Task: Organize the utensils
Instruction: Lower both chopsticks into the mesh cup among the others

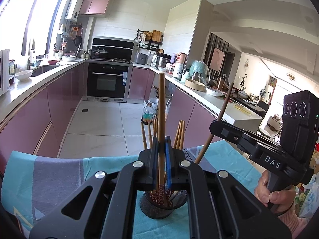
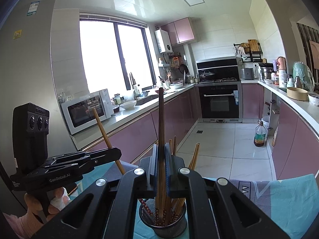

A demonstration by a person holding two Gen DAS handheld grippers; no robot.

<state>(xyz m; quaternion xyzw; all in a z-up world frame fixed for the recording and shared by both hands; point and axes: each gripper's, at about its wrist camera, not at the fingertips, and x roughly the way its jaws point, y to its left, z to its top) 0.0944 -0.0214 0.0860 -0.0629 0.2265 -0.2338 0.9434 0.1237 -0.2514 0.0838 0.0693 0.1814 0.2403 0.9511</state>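
Observation:
A black mesh cup (image 1: 161,207) stands on a teal and grey cloth (image 1: 49,177) and holds several wooden chopsticks (image 1: 179,134). My left gripper (image 1: 161,145) is shut on one light brown chopstick (image 1: 161,103), held upright with its lower end in the cup. My right gripper (image 2: 161,151) is shut on a darker brown chopstick (image 2: 161,115), also upright over the same cup (image 2: 165,219). Each gripper shows in the other's view: the right one (image 1: 214,124) at the right, the left one (image 2: 117,152) at the left, each gripping its stick.
The table edge lies just beyond the cup, with tiled floor (image 1: 103,123) past it. Pink cabinets and counters run on both sides, with an oven (image 1: 107,79) at the far end. An oil bottle (image 2: 259,135) stands on the floor. A microwave (image 2: 85,109) sits on the left counter.

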